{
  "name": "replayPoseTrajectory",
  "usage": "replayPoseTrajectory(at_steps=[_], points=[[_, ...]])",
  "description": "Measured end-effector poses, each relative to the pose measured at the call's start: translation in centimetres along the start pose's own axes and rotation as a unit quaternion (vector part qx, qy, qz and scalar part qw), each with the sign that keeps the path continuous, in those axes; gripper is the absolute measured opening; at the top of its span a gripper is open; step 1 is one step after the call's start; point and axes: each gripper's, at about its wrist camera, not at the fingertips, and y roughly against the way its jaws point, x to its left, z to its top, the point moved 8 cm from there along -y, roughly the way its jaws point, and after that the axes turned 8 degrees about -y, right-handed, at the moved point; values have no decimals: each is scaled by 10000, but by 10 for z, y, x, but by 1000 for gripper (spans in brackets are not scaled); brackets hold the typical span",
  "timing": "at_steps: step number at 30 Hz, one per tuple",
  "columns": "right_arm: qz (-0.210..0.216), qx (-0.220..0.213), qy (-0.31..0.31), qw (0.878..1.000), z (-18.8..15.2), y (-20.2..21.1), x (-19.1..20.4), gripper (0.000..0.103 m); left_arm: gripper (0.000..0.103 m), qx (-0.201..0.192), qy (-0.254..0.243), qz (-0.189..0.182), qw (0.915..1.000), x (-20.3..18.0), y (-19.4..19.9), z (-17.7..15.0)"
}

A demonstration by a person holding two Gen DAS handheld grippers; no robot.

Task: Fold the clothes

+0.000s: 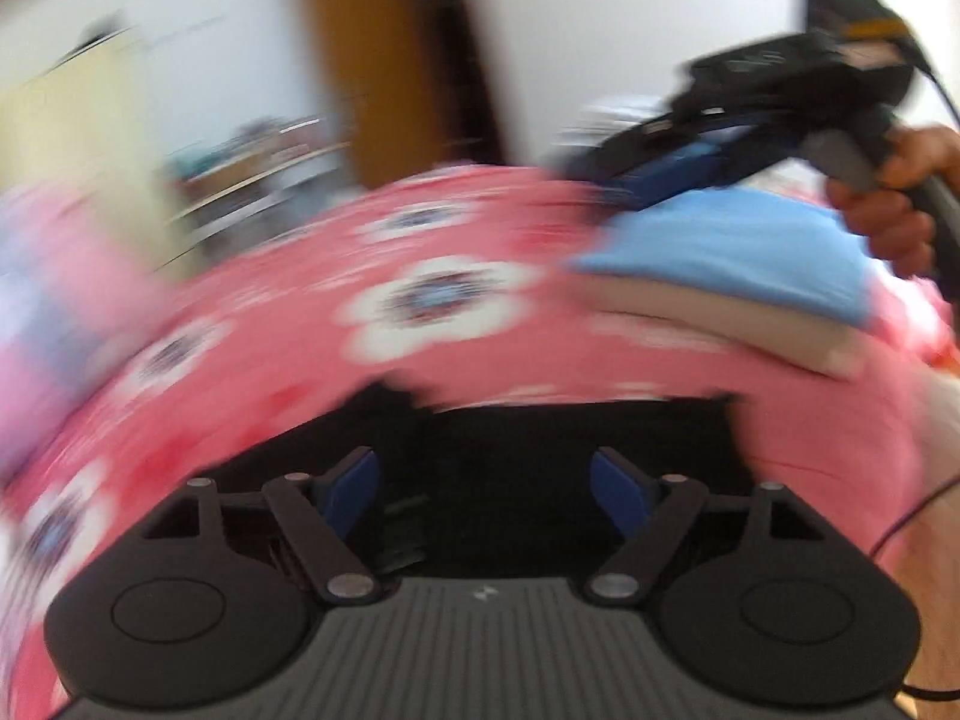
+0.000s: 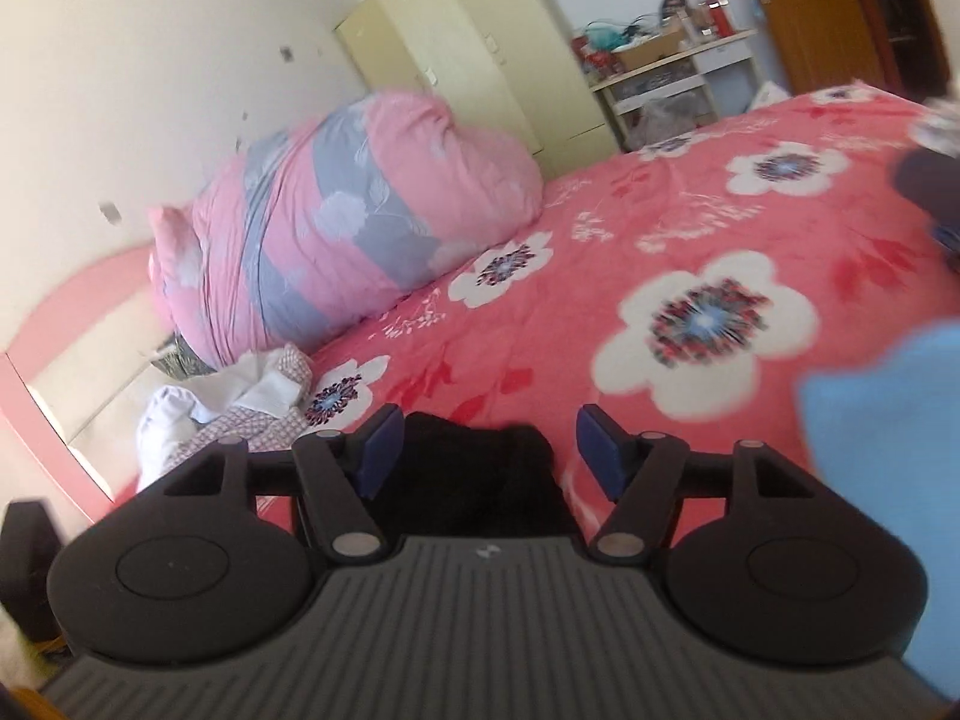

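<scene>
Jaws of left gripper (image 1: 485, 495) and right gripper (image 2: 489, 450) stand spread over black garment (image 2: 474, 468) on bed (image 2: 660, 228).

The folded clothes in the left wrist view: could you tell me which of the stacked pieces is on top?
The light blue piece lies on top, resting on the beige piece, whose edge shows beneath it. The black garment lies apart, nearer the camera, unstacked on the bedspread.

- We see a matt, soft cloth bedspread (image 2: 690, 228), printed with flowers.
- Our right gripper (image 2: 489, 450) is matt black plastic with ribbed grey housing.
- The black garment (image 2: 474, 468) seems cloth, perhaps knitted.
- The door (image 2: 798, 12) looks like smooth wood.
</scene>
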Motion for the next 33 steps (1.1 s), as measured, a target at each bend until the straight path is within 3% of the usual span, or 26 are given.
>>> replayPoseTrajectory(at_steps=[2, 4, 8, 9, 12, 15, 21, 22, 23, 25, 26, 33], points=[[-191, 29, -151, 9997, -28, 25, -19, 65, 80, 29, -771, -229, 9968, -39, -19, 8], [-488, 48, -341, 9982, -57, 42, -39, 65, 79, 279, -1471, -285, 9883, -73, -43, 6], [-1165, 69, -528, 9918, -108, 71, -69, 65, 64, 716, -2214, -267, 9722, -102, -83, -4], [-1263, 65, -564, 9904, -118, 78, -73, 65, 64, 707, -2156, -277, 9735, -99, -88, -4], [-1330, 34, -778, 9881, -140, 94, -82, 65, 47, 816, -1781, -349, 9800, -85, -99, 0], [-1104, 24, -984, 9890, -144, 98, -83, 65, 45, 945, -1500, -595, 9824, -72, -106, 6], [-979, -94, -1049, 9896, -137, 90, -87, 65, 43, 992, -1823, -537, 9768, -80, -121, 8], [-947, -88, -1073, 9897, -137, 88, -87, 65, 41, 953, -1832, -518, 9771, -81, -123, 10], [-922, -69, -1085, 9898, -138, 86, -87, 65, 31, 928, -1782, -502, 9783, -80, -126, 12], [-867, -29, -1107, 9901, -139, 81, -85, 65, 12, 933, -1568, -471, 9821, -74, -134, 16], [-832, -2, -1116, 9903, -140, 80, -83, 65, 9, 940, -1410, -480, 9844, -70, -136, 18], [-466, 257, -1161, 9918, -150, 69, -65, 65, 6, 583, 66, -396, 9975, -15, -124, 36]])
